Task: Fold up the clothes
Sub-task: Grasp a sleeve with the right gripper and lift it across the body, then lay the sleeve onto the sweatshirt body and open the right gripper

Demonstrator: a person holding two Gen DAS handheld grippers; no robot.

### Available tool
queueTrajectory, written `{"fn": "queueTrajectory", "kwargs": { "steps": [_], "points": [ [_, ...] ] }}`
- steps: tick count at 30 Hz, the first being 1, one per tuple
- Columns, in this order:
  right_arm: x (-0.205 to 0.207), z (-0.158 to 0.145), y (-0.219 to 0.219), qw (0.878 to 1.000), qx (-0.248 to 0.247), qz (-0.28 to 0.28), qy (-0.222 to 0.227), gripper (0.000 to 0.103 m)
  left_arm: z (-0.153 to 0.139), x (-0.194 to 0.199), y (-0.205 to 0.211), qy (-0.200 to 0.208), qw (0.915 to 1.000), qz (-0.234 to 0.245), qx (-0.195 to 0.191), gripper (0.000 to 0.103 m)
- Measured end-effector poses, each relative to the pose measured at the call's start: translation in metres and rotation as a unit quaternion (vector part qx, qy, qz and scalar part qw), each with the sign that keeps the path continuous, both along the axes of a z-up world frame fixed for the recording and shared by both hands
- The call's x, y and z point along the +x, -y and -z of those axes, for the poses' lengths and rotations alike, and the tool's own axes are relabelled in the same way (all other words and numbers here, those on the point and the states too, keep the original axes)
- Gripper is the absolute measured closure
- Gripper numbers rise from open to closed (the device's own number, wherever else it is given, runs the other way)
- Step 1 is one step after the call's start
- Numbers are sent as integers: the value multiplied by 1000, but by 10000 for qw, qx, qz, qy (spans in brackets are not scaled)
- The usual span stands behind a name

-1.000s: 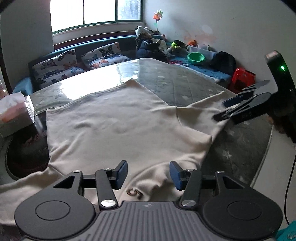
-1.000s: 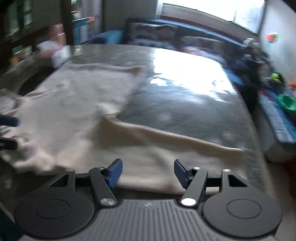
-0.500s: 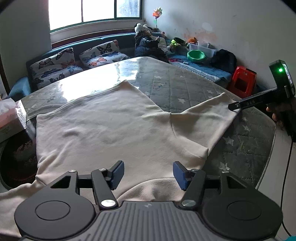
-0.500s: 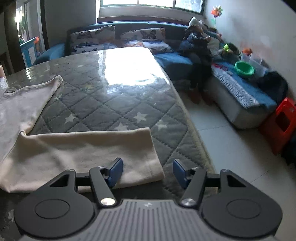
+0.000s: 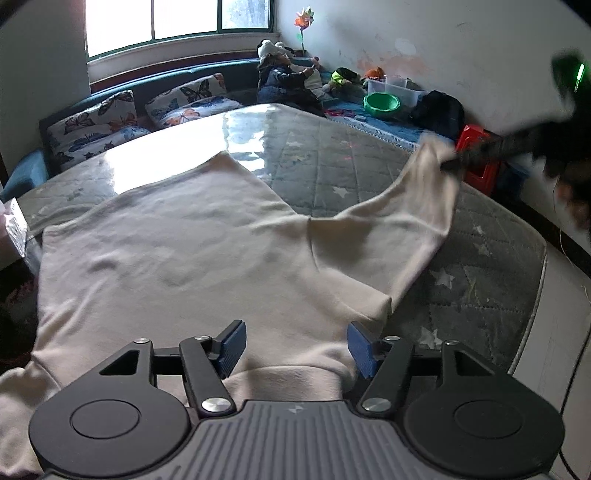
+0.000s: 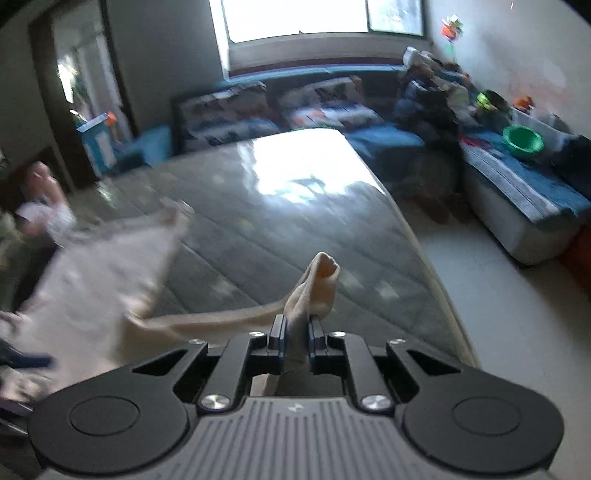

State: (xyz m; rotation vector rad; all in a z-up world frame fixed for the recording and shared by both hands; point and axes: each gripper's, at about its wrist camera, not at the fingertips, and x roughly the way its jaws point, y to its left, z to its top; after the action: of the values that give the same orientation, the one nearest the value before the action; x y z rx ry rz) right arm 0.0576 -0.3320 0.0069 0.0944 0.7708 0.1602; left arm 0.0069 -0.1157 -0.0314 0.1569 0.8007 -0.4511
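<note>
A lived-in room in a home, used for sitting and sleeping.

A wide window (image 5: 177, 22) lights a dark blue corner sofa (image 5: 110, 92) with butterfly-print cushions (image 5: 96, 122). A quilted grey star-patterned mattress (image 5: 332, 166) under a glossy clear cover fills the middle. Along the marked white wall (image 5: 424, 33) lie household odds and ends: a green plastic basin (image 5: 382, 103), clear storage boxes (image 5: 400, 86), a red plastic stool (image 5: 476, 155), soft toys (image 5: 341, 77) and a paper pinwheel (image 5: 303, 18).

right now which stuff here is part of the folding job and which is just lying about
Job: cream top; its sleeve, pinched in the closing right gripper; open left gripper.
Lying about: green bowl, butterfly cushions, red stool.
</note>
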Motion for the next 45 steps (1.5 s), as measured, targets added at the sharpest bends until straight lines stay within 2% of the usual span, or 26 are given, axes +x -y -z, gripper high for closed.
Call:
{"fn": "queueTrajectory", "kwargs": {
  "steps": [6,10,17,22,29,31,35,38,41,45],
  "points": [
    [-2,-66,-54,9938,405,-968,371,94,-2,-4,-13,11,9998,-122,-129,38],
    [1,-90,-104,9833,530,-1678,457,94,-15,-12,-41,193,9988,-387,-239,34],
    [9,-88,-200,9605,505,-2719,317,94,-25,-28,-100,346,9930,-1070,-375,32],
    [12,-62,-246,9511,343,-3069,52,94,-21,-37,-129,237,9891,-1413,-350,32],
    [14,-21,-280,9441,334,-3257,-387,93,-17,-41,-152,192,9842,-1716,-382,29],
    [15,-13,-284,9428,299,-3295,-414,87,-16,-41,-153,178,9840,-1731,-380,29],
    [17,-8,-280,9424,308,-3300,-449,85,-15,-41,-154,169,9837,-1750,-366,29],
    [14,-8,-264,9474,40,-3174,-410,85,-18,-44,-158,237,9825,-1808,-389,29],
    [14,2,-243,9551,-437,-2897,-443,85,-21,-42,-163,243,9792,-1950,-499,30],
    [19,24,-215,9647,-630,-2485,-598,85,-20,-36,-155,231,9802,-1904,-501,31]
  ]
}}
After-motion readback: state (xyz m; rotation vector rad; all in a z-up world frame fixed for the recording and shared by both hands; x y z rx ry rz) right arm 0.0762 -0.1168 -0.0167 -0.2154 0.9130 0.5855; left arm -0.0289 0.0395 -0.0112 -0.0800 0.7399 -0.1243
